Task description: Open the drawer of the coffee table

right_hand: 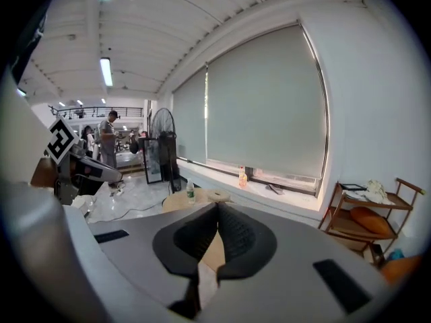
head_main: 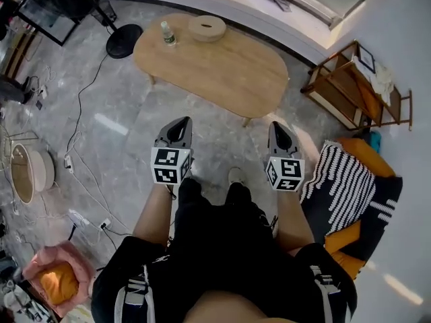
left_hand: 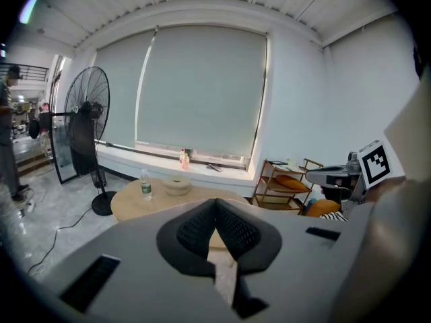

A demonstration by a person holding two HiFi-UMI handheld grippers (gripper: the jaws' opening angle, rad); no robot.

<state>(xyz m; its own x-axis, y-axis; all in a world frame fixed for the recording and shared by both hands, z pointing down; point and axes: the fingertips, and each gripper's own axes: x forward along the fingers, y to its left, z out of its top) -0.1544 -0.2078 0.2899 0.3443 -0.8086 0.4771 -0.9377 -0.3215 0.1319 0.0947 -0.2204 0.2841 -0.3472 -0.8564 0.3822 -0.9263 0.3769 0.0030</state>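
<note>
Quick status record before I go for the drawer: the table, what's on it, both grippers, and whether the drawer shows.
table: oval wooden coffee table, ahead of both grippers, untouched
on table: bottle and round wooden dish, at its far left edge
drawer: not visible in any view
left gripper: fingers shut, empty
right gripper: fingers shut, empty
nearby: fan base left of table, wooden shelf right
</note>
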